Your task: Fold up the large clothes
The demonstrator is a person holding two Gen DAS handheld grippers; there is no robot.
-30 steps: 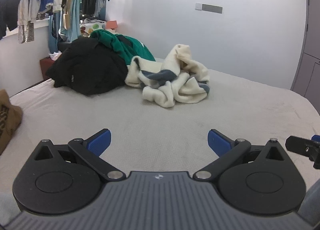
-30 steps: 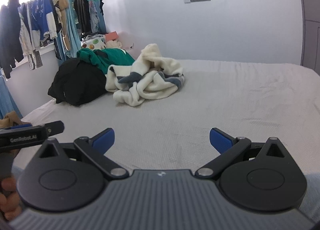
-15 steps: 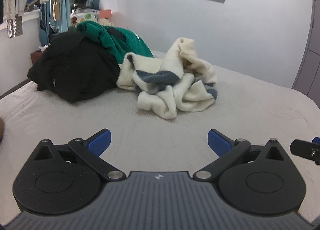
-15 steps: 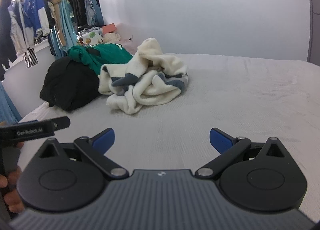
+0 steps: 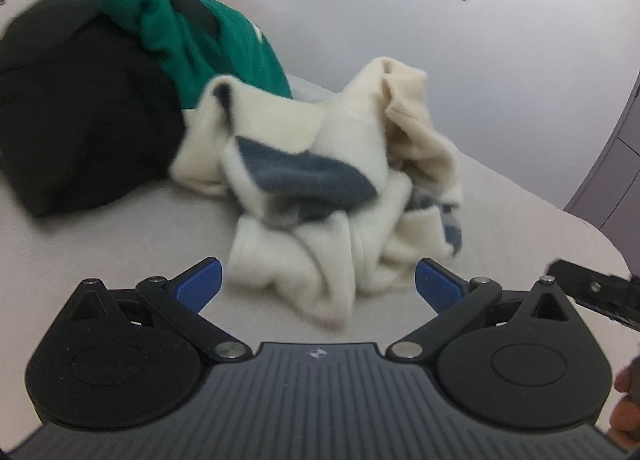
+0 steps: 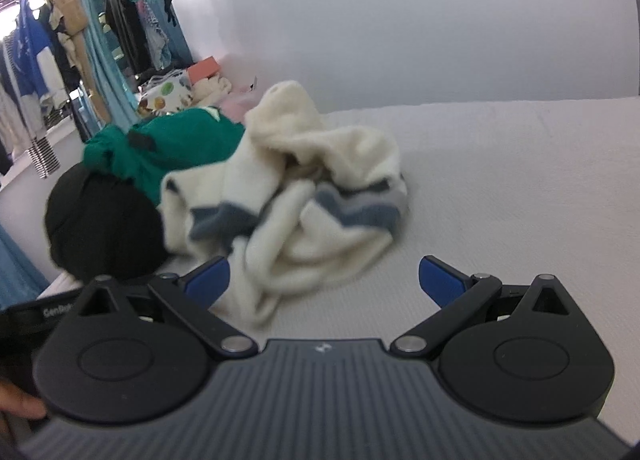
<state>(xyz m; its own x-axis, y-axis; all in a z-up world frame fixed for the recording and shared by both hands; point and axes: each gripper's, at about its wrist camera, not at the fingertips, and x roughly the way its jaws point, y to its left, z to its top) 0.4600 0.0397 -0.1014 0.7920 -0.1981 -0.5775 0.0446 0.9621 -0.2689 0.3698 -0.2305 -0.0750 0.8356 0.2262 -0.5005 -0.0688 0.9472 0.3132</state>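
Note:
A crumpled cream sweater with grey-blue stripes (image 5: 320, 196) (image 6: 304, 200) lies in a heap on the bed (image 5: 100, 244) (image 6: 500, 180). My left gripper (image 5: 318, 285) is open, its blue fingertips just short of the heap's near edge, nothing between them. My right gripper (image 6: 324, 278) is open too; its left fingertip (image 6: 210, 278) sits at the heap's lower left edge. Behind the sweater lie a green garment (image 5: 208, 32) (image 6: 172, 148) and a black garment (image 5: 80, 108) (image 6: 100, 228).
Clothes hang on a rack (image 6: 60, 52) at the far left, by a blue curtain (image 6: 100, 72). A white wall (image 6: 440, 28) backs the bed. A grey wardrobe (image 5: 616, 164) stands at the right. The other gripper's tip (image 5: 592, 292) shows at the right edge.
Both grippers have moved forward toward the cream sweater, which now looks much larger and sits right in front of the fingertips. Both stay open.

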